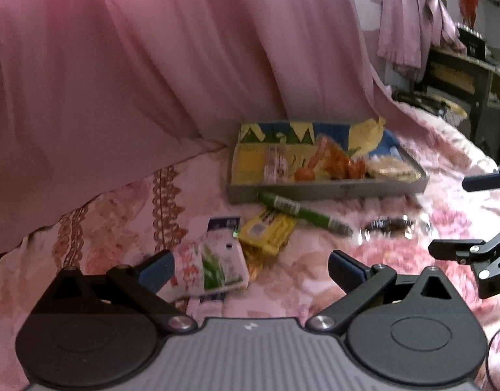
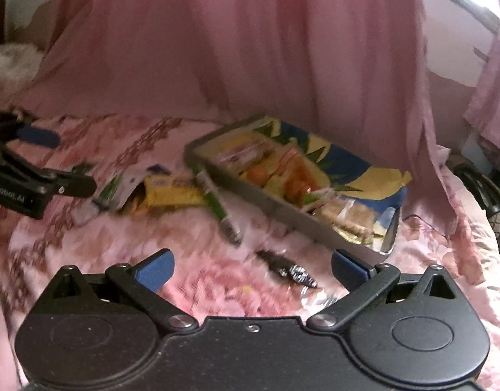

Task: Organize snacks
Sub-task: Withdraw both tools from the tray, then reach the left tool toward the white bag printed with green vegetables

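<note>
Biggest thing ahead of me is the pink curtain [image 1: 152, 65], draped down onto the floral bed [image 1: 315, 277] that carries everything. At twelve o'clock from my left hand-held gripper [image 1: 251, 268] sits the grey tray [image 1: 315, 192], already holding several wrapped snacks in orange, yellow and white; a blue-and-yellow bag lies under or behind it, I can't tell which.

Loose snacks lie just in front of the tray. The white-and-green pouch [image 1: 214, 260] is at eleven o'clock, right beside my left blue finger pad, not touching as far as I can see. The yellow packet [image 1: 268, 231] is just beyond it, overlapping its corner. The green stick pack [image 1: 302, 211] lies slanted against the tray's front wall, at one o'clock. A small dark shiny wrapper [image 2: 287, 268] sits at twelve o'clock from my right hand-held gripper [image 2: 253, 268], very near.

Both my hand-held grippers are spread wide, nothing between the fingers.

These all look light, crinkly and slick. I'd guess the pouch is soft and will buckle, so I'd pinch it across a flat edge seam rather than the puffy middle. The stick pack looks stiffer; mid-length across its narrow width seems best. The small wrapper may slide on the quilt, so press down gently before closing.
</note>
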Demonstrator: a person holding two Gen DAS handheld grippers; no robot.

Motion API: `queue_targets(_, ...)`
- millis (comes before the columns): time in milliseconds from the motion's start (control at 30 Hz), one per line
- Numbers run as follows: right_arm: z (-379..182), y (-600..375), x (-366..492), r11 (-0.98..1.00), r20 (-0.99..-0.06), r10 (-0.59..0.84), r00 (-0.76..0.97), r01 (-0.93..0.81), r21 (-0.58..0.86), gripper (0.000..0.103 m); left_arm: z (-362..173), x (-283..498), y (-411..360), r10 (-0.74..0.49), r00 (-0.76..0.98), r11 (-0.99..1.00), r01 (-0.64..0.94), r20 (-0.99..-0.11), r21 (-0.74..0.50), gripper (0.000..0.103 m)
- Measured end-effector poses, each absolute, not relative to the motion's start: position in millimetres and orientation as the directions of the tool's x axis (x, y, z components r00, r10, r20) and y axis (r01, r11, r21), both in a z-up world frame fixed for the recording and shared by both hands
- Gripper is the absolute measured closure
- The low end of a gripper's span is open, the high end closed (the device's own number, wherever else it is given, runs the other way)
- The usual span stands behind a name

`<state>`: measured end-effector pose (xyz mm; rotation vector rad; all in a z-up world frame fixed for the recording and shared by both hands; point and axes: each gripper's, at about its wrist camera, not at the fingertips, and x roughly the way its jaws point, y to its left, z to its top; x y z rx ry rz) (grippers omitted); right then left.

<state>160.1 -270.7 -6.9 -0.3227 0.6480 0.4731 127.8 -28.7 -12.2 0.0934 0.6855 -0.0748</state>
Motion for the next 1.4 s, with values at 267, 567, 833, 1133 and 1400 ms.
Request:
queue_targets(267, -9.9, -262.3, 150.7, 0.793, -0.644, 0.383, 0.662, -0.593, -0.139, 0.001, -19.3, 116.5, -24.8, 0.042, 0.727, 0.992, 0.050, -0.685, 0.113, 0.000)
queue_targets(567, -23.2, -242.3, 145.4, 0.716, -0.663, 0.440, 0.605, -0.683, -0.147, 0.001, -24.1, 116.1, -18.8, 0.098, 0.699, 0.990, 0.004, -0.709, 0.141, 0.000)
queue_targets(833, -33.7, -230.1, 149.3, 0.685, -0.682, 0.456, 0.571, -0.715, -0.142, 0.001, -29.7, 122.8, -15.3, 0.117, 0.657, 0.991, -0.023, -0.745, 0.135, 0.000)
queue_targets(1133, -42.1, -214.7, 160.6, 0.685, -0.673, 0.472, 0.569, -0.717, -0.126, 0.001, -29.5, 134.0, 13.9, 0.108, 0.596, 0.991, -0.132, -0.796, 0.036, 0.000)
queue_targets(1400, -53.1, -202.6, 181.0, 0.706, -0.658, 0.513, 0.550, -0.707, -0.041, 0.001, -30.2, 163.6, 73.4, -0.014, 0.490, 0.940, -0.291, -0.872, -0.179, 0.000)
